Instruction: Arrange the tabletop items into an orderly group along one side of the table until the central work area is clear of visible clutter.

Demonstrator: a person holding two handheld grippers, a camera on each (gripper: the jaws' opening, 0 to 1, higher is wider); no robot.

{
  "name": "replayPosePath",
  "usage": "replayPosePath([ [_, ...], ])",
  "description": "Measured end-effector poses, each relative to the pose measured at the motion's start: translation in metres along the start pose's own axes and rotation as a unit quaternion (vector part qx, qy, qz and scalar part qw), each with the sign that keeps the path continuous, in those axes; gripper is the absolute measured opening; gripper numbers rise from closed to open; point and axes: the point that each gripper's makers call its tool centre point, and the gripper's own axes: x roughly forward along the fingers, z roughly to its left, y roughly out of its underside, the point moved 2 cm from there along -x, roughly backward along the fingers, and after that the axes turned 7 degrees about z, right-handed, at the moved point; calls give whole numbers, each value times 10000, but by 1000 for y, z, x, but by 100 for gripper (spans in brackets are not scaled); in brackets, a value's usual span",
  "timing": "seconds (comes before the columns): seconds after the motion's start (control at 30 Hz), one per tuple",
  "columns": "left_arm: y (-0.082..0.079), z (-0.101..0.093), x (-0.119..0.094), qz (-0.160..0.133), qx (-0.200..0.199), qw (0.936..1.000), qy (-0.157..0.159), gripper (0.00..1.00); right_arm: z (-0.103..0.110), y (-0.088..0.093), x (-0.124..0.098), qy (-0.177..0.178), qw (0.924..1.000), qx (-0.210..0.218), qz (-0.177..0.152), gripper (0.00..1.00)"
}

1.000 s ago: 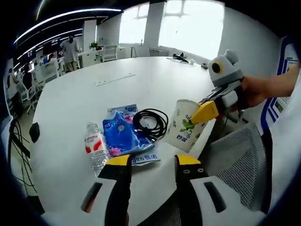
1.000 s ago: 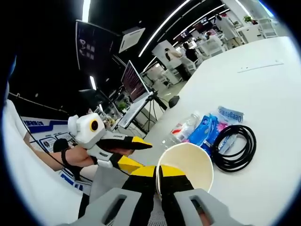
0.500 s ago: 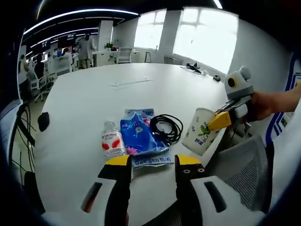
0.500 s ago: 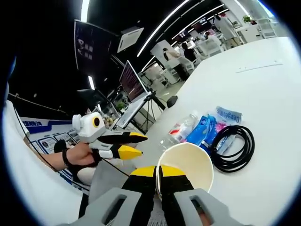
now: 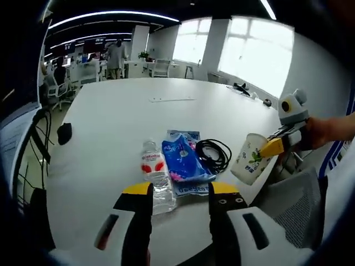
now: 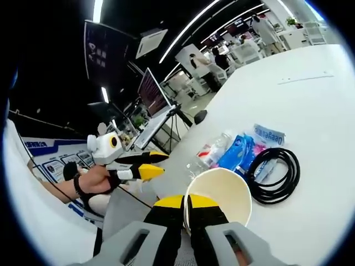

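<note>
My right gripper [image 6: 186, 203] is shut on the rim of a white paper cup [image 6: 219, 195] with a green print, held above the table's near edge. The same cup [image 5: 251, 164] and right gripper [image 5: 273, 148] come in from the right of the left gripper view. On the white table [image 5: 111, 127] lie a clear bottle with a red label [image 5: 155, 176], a blue packet [image 5: 184, 159] and a black cable coil [image 5: 215, 154]. My left gripper [image 5: 180, 191] is open and empty, just short of the bottle. That left gripper [image 6: 161, 164] hangs left of the cup.
A small black object [image 5: 65, 133] lies on the table's left part, and a thin strip [image 5: 172, 100] lies farther back. A grey mesh chair [image 5: 288, 205] stands by the near edge. Desks, screens and people fill the room beyond.
My left gripper has drawn back and away from the cup, so the bottle, packet and coil now sit ahead of its jaws. The right gripper still holds the cup in place.
</note>
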Motion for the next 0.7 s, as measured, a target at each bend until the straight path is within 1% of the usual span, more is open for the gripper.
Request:
replayPosePath([
  [0.37, 9, 26, -10, -83, -254, 9994, -215, 42, 4, -9, 15, 32, 9998, -128, 178, 0],
  [0.5, 14, 34, -15, -94, -311, 9990, -296, 42, 6, -16, 24, 18, 9995, -210, 244, 0],
  [0.7, 19, 40, -20, -106, -338, 9988, -328, 43, 8, -29, 38, 1, 9986, -374, 386, 0],
])
